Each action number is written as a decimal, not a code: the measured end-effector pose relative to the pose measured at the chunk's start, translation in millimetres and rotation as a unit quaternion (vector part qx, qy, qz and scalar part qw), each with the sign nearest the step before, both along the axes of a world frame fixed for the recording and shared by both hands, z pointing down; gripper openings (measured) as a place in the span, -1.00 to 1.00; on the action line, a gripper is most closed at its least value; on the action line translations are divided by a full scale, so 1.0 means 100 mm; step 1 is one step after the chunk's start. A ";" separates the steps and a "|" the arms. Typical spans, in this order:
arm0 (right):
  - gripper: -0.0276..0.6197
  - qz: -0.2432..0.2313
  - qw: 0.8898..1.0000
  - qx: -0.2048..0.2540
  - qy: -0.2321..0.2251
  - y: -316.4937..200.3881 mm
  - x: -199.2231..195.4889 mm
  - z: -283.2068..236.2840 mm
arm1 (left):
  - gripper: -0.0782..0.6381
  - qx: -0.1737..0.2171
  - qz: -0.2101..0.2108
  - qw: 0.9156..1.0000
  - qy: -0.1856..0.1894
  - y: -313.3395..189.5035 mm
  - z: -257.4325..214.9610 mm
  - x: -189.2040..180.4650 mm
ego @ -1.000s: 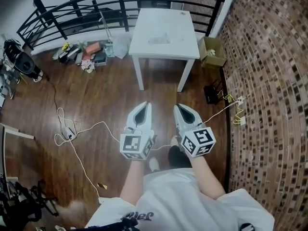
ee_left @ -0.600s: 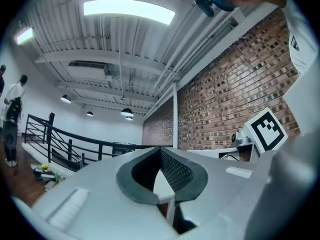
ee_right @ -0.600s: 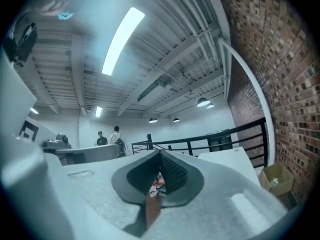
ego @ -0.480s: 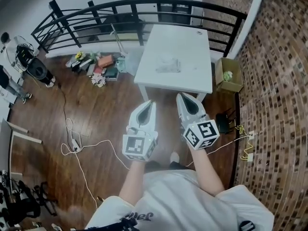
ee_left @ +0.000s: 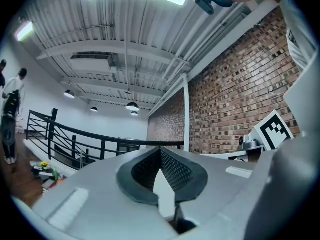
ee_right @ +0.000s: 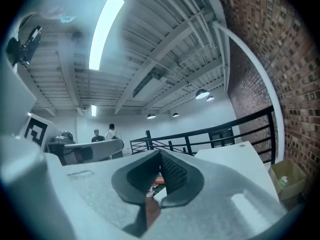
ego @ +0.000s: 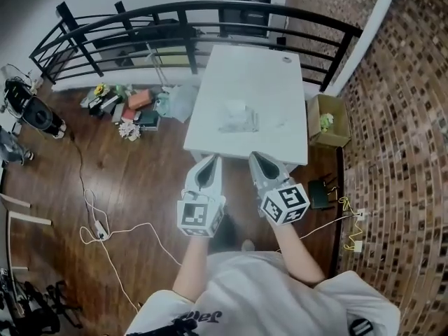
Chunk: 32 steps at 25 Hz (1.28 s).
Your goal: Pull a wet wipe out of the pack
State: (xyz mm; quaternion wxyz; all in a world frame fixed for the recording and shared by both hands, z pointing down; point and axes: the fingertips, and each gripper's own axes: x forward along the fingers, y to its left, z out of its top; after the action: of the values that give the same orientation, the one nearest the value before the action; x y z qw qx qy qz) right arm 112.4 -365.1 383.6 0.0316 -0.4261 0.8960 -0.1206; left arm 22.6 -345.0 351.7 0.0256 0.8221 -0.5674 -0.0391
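The wet wipe pack [ego: 236, 116] is a pale, crinkled packet lying near the middle of the white table [ego: 280, 82]. Both grippers are held level, side by side, just short of the table's near edge and well back from the pack. My left gripper [ego: 215, 159] has its jaws together with nothing between them, and so does my right gripper [ego: 253, 155]. In the left gripper view the left gripper [ee_left: 160, 149] shows its tips meeting. The right gripper view has the right gripper [ee_right: 160, 153] shut too, with the table [ee_right: 235, 159] to its right. The pack shows in neither gripper view.
A black railing [ego: 196, 9] runs behind the table, and a brick wall [ego: 399, 117] stands on the right. A cardboard box [ego: 326, 121] sits beside the table. Loose clutter [ego: 129, 103] and cables [ego: 105, 222] lie on the wooden floor at left. Two people [ee_right: 105, 132] stand far off.
The person has walked toward the table. Both grippers have travelled forward with them and now sit at the table's near edge, still shut.
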 end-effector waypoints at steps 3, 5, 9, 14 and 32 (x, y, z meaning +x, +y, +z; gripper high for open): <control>-0.94 0.003 1.000 0.027 0.014 -0.69 -0.13 -0.23 | -0.73 0.024 0.001 1.000 -0.010 -0.61 -0.20 -0.19; -0.94 -0.002 0.999 0.047 0.021 -1.05 -0.29 -0.38 | -0.73 0.035 0.002 0.999 -0.013 -0.98 -0.30 -0.37; -0.94 -0.001 0.998 0.059 0.013 -1.57 -0.59 -0.52 | -0.73 0.065 -0.008 0.998 0.007 -1.58 -0.46 -0.75; -0.94 0.008 0.998 0.028 0.054 -1.96 -0.67 -0.16 | -0.73 0.021 0.022 1.000 0.001 -2.11 -0.12 -0.76; -0.77 -0.266 0.905 -0.066 0.326 -3.04 0.42 0.99 | -0.73 -0.069 0.102 0.992 -0.014 -3.16 1.06 -0.31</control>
State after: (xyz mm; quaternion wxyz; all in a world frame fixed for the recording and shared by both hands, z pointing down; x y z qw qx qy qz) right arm 154.1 -669.4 482.4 -0.3238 -0.1883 0.9265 -0.0376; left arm -8.2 -661.2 457.7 0.0785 0.8722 -0.4826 0.0144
